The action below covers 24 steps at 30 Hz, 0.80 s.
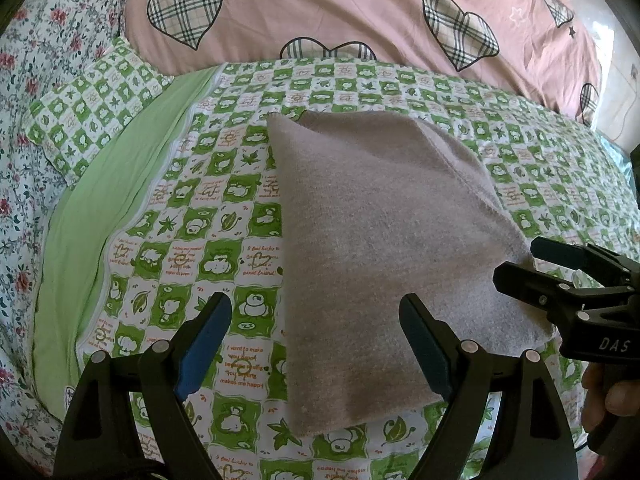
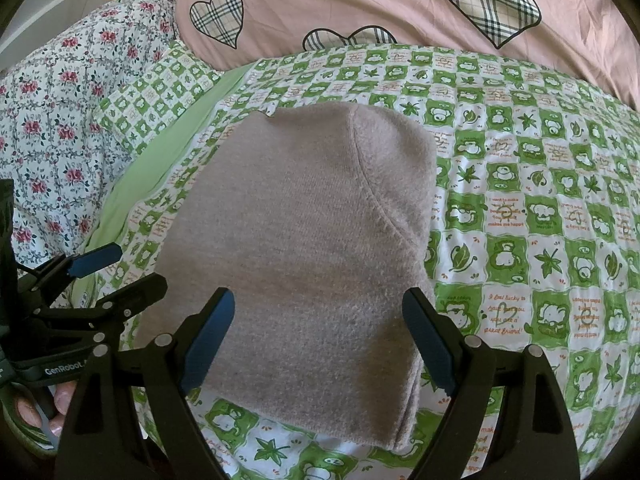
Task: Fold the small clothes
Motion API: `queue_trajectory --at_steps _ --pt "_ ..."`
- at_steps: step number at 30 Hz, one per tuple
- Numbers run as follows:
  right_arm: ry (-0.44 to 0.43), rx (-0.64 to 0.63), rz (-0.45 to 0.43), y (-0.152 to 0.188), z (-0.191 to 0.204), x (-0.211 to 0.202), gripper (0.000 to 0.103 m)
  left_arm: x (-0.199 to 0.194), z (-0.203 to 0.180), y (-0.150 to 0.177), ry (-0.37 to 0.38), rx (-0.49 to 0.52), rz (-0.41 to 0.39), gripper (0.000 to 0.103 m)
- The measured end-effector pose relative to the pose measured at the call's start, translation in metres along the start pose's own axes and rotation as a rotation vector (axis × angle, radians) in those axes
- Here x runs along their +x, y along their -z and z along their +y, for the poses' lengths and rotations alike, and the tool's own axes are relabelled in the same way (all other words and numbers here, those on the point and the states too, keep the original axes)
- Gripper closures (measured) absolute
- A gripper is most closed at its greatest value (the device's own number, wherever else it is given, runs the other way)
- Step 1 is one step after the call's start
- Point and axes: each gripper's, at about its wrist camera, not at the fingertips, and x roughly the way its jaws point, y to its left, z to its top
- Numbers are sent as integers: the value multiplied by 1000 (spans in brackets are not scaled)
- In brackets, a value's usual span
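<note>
A folded grey knit garment lies mid-frame on the green checked bedspread; its near edge is partly hidden behind the right gripper, fingers spread and empty; the left gripper likewise gapes (a hand is cut off at lower right); open bedspread lies right of the garment.

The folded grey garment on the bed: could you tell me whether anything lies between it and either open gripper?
Nothing visible does. The grey garment lies bare on the green checked sheet, both grippers open at its near edge.
</note>
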Motion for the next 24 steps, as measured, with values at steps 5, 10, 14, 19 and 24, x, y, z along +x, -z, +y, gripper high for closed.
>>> queue_trajectory --at_steps 5,10,14,19,24 --pt "-1 0 0 0 0 0 17 0 0 0 0 1 0 17" --pt "-1 -3 -3 0 2 -2 17 -1 0 1 3 -1 -2 17" --pt "-1 -2 -5 -1 3 -3 17 -2 -1 2 3 0 -5 17" --pt "-1 -3 -4 0 3 -3 17 -4 -1 2 3 1 -7 17" --pt "-2 -2 -7 0 4 -5 17 -4 -1 2 2 3 -9 17"
